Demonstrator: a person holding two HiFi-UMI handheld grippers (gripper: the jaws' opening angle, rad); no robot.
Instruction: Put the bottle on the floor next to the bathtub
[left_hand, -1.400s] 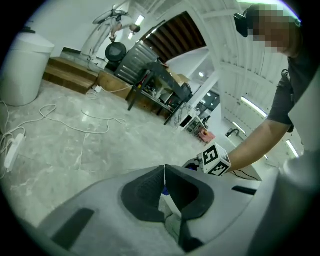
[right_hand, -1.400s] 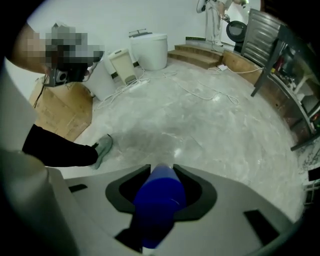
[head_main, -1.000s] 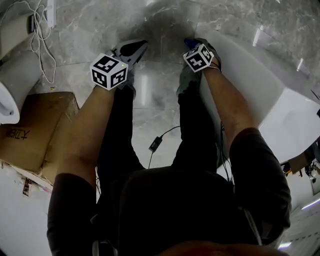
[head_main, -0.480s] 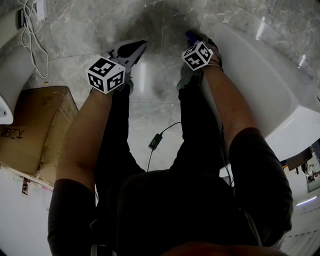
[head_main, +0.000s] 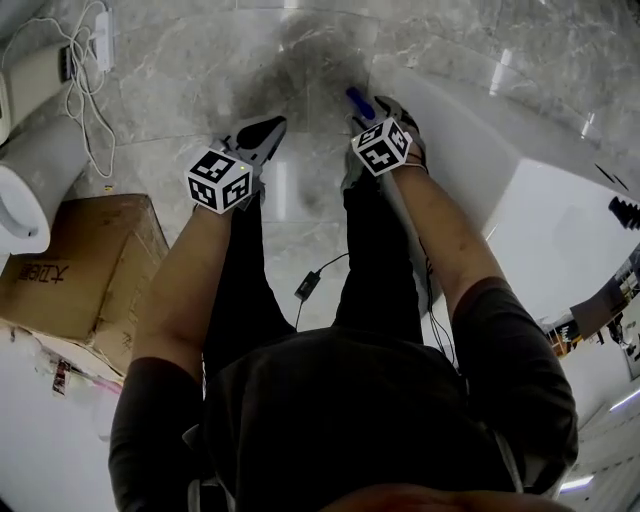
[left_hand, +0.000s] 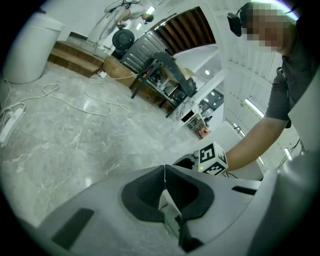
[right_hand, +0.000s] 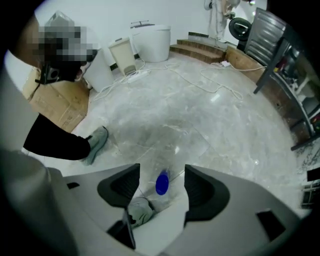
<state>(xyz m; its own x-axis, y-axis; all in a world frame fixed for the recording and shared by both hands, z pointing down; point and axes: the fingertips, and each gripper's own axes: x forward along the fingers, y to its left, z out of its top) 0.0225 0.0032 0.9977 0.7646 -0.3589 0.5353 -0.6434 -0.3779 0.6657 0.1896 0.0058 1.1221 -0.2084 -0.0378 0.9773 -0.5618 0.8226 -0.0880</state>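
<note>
A clear bottle with a blue cap (right_hand: 162, 183) stands upright on the grey marble floor, close to the white bathtub (head_main: 470, 140). In the head view its cap (head_main: 357, 99) shows just left of my right gripper (head_main: 376, 108). In the right gripper view my right gripper (right_hand: 162, 176) looks down on the bottle; its jaws are opening, one on each side of the cap, and the pads do not press on it. My left gripper (head_main: 266, 130) hovers over the floor to the left, and in its own view my left gripper (left_hand: 165, 173) is shut with nothing in it.
A cardboard box (head_main: 85, 260) lies at the left, with a white toilet (head_main: 30, 190) and a white cable (head_main: 85, 70) beyond it. A black cable (head_main: 312, 284) runs between the person's legs. A shoe (right_hand: 98, 142) rests on the floor beside the bottle.
The right jaws have spread apart from around the bottle, and the blue cap now shows free beside the gripper. Both grippers shifted slightly in the head view.
</note>
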